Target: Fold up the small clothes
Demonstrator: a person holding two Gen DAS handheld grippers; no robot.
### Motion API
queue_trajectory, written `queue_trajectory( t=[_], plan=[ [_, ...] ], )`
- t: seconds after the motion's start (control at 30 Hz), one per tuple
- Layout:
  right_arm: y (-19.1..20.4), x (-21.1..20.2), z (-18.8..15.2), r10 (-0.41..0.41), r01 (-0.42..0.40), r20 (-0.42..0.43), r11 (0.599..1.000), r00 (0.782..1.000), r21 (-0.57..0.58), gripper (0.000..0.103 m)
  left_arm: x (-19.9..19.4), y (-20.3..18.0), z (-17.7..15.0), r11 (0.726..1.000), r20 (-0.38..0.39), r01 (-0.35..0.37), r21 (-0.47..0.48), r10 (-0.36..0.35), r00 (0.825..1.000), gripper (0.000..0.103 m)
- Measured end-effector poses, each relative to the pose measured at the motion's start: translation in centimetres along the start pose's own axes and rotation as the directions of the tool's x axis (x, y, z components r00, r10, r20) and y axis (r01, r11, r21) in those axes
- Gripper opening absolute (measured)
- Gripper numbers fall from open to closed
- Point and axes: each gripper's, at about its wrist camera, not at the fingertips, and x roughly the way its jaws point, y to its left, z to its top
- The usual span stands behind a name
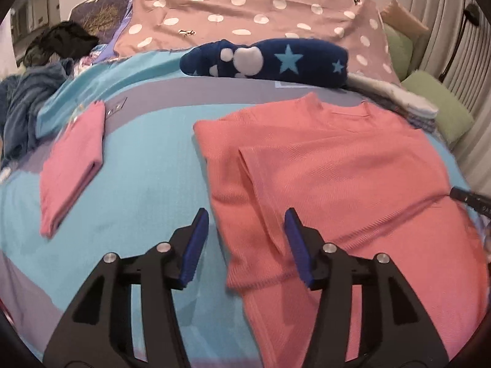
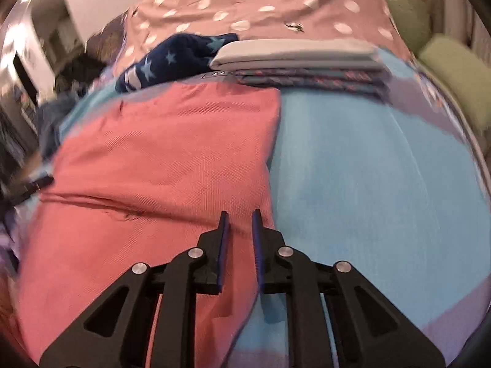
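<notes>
Coral shirt (image 1: 353, 165) is lying spread on the blue bedspread (image 1: 138, 190).
Left gripper (image 1: 245, 230) is hovering wide apart over its left edge; right gripper (image 2: 239, 230), fingers narrowly apart, is straddling its right edge.

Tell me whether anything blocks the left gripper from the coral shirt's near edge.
Nothing visible does. The left gripper is open right over the near-left edge of the coral shirt, with only bare blue bedspread beside it. The folded pink garment lies apart, off to the left.
</notes>
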Motion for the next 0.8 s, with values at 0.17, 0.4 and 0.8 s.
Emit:
queue_trajectory(
  t=[0.17, 0.4, 0.8],
  plan=[
    [-0.7, -3.8, -3.2, 0.026, -0.028, 0.042, 0.998, 0.999, 0.062, 0.018, -4.2, 0.9, -3.8, 0.990, 0.006, 0.122, -0.074, -0.122, 0.993, 0.060],
    [-2.9, -9.3, -9.2, 0.043, -0.075, 0.180, 0.981, 0.983, 0.178, 0.019, -8.2, 0.6, -9.3, 0.979, -0.024, 0.182, -0.089, -0.184, 0.983, 0.062],
    [-4.5, -15.0, -17.0, 0.099, -0.141, 0.157, 0.950, 0.983, 0.278, 0.029, -14.2, -1.7, -14.6, 0.965, 0.018, 0.259, -0.051, -0.258, 0.966, 0.061]
  ],
)
